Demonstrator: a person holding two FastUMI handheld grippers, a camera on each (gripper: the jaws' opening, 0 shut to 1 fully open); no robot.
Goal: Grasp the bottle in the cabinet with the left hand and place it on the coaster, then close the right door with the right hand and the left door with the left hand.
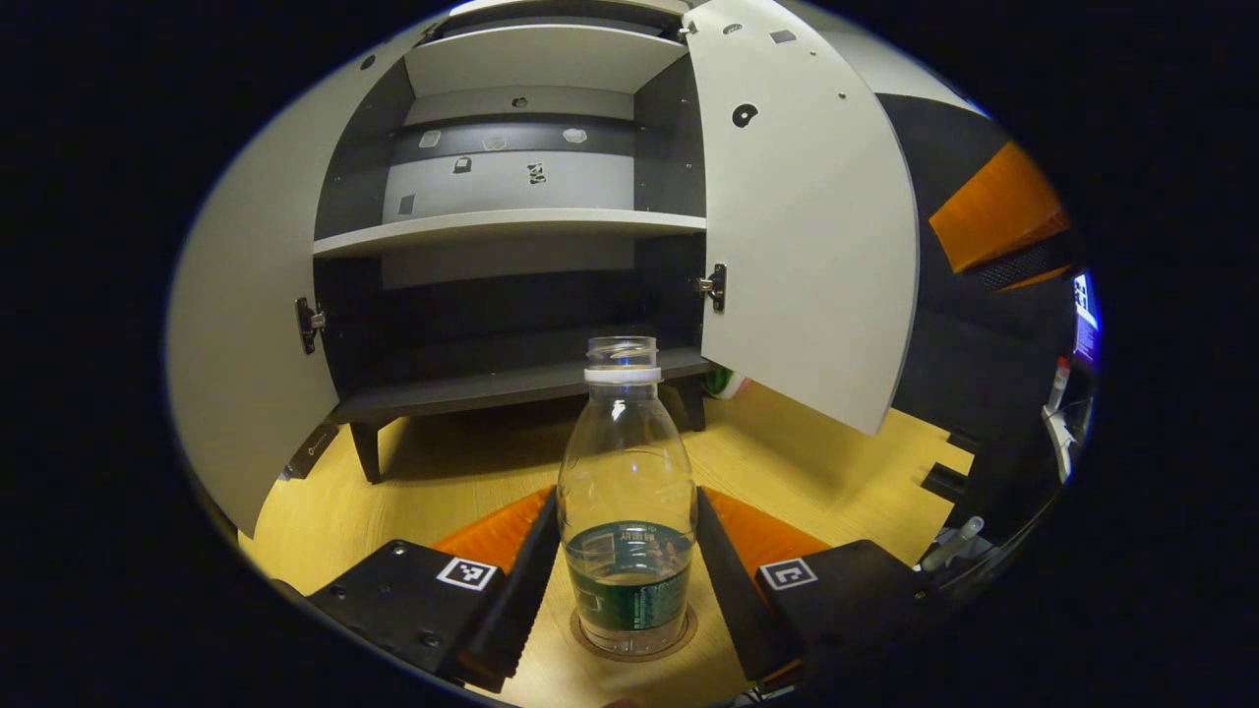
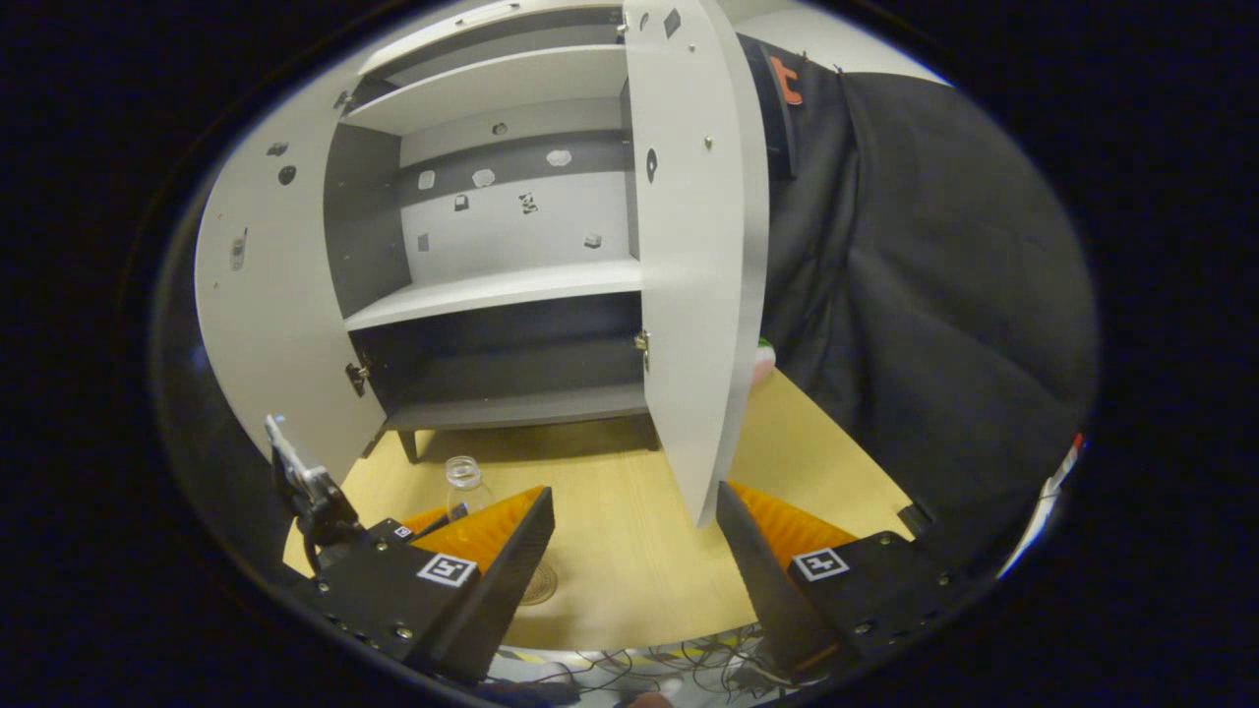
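A clear plastic bottle (image 1: 627, 472) with a green label and no cap stands upright on a round brown coaster (image 1: 687, 634) on the wooden table. My left gripper (image 1: 627, 492) is shut on the bottle, one finger against each side. Behind it the cabinet (image 1: 492, 388) stands with its left door (image 1: 246, 344) and right door (image 1: 807, 226) swung open, and its shelves are bare. In the right gripper view, my right gripper (image 2: 634, 501) is open and holds nothing, just in front of the right door (image 2: 693, 275). The bottle's neck (image 2: 462, 477) and the coaster (image 2: 539, 585) show at lower left.
A green and white object (image 1: 723, 382) lies on the table behind the right door. Cables (image 2: 689, 669) hang by the table's near edge. The right door's lower corner (image 2: 700, 511) hangs close above my right gripper's right finger. Bare tabletop (image 2: 610, 560) stretches before the cabinet.
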